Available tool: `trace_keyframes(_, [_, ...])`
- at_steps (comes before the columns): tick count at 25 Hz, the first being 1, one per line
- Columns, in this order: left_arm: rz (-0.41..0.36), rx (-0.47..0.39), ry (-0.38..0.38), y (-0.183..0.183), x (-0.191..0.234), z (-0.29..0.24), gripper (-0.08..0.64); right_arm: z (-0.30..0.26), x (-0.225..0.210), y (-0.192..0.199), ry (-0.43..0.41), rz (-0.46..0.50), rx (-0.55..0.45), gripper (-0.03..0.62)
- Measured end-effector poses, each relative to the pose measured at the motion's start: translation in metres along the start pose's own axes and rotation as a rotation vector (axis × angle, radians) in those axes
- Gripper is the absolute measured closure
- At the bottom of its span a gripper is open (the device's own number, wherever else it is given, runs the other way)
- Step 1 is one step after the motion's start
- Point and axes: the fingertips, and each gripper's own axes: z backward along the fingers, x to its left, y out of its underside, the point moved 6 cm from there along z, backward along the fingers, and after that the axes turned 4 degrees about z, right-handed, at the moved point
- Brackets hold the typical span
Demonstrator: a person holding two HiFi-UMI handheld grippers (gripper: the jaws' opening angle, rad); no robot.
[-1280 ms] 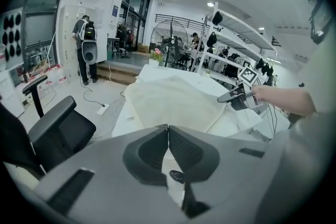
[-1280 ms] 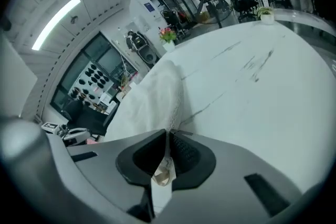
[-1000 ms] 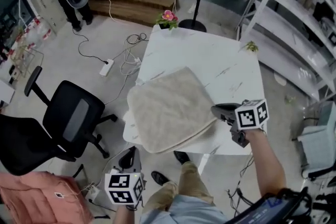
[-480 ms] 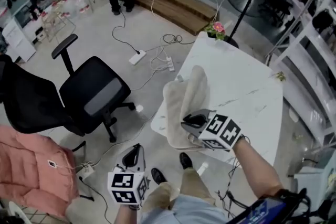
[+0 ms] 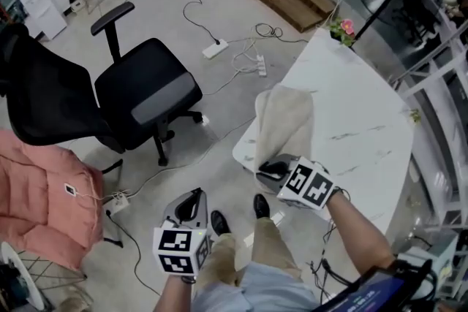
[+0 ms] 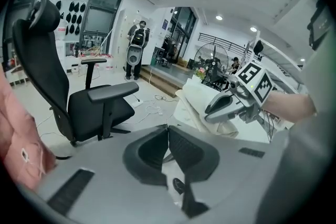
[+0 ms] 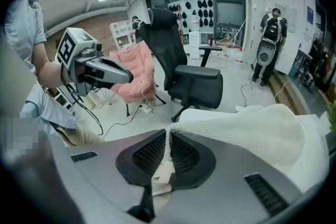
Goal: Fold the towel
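Observation:
A cream towel [image 5: 287,120] lies bunched along the near left edge of the white marble table [image 5: 358,120]; it fills the right of the right gripper view as towel [image 7: 262,134]. My right gripper [image 5: 270,170] is shut on a corner of the towel at the table's near corner, cloth pinched between its pads [image 7: 167,162]. My left gripper [image 5: 191,207] hangs off the table, low above the floor near the person's leg, shut with nothing in it. In the left gripper view its jaws [image 6: 168,144] are closed and the right gripper [image 6: 231,105] shows ahead.
A black office chair [image 5: 142,95] stands on the floor left of the table, a pink padded seat [image 5: 40,208] further left. Cables and a power strip [image 5: 216,49] lie on the floor. A pink flower pot [image 5: 341,29] sits on the table's far corner. Shelving [image 5: 446,84] runs along the right.
The right gripper has swept left across the table with the towel's corner, turning the flat towel into a narrow doubled strip. The left gripper stayed low off the table, drifting slightly. The view swung left.

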Motion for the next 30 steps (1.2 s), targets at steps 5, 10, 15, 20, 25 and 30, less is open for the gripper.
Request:
trace_keyframes(5, [-0.019, 0.009, 0.031, 0.001, -0.013, -0.016, 0.551, -0.021, 0.009, 0.016, -0.009, 0.031, 0.042, 0.551])
trace_keyframes(10, [-0.021, 0.000, 0.086, -0.009, -0.037, -0.032, 0.551, -0.006, 0.028, 0.003, -0.156, 0.043, -0.008, 0.357])
trace_keyframes(15, [0.042, -0.027, 0.128, -0.029, -0.053, -0.043, 0.546, 0.061, 0.013, -0.025, -0.295, 0.057, -0.132, 0.333])
trace_keyframes(20, [0.066, 0.047, 0.120, -0.017, -0.074, -0.076, 0.405, 0.100, -0.090, -0.028, -0.050, 0.103, -0.202, 0.410])
trace_keyframes(25, [0.138, 0.154, 0.069, 0.017, -0.079, -0.109, 0.370, 0.084, -0.199, -0.029, 0.041, 0.183, -0.168, 0.407])
trace_keyframes(30, [0.224, 0.180, 0.029, 0.035, -0.074, -0.123, 0.370, 0.033, -0.250, -0.023, -0.104, 0.232, -0.080, 0.399])
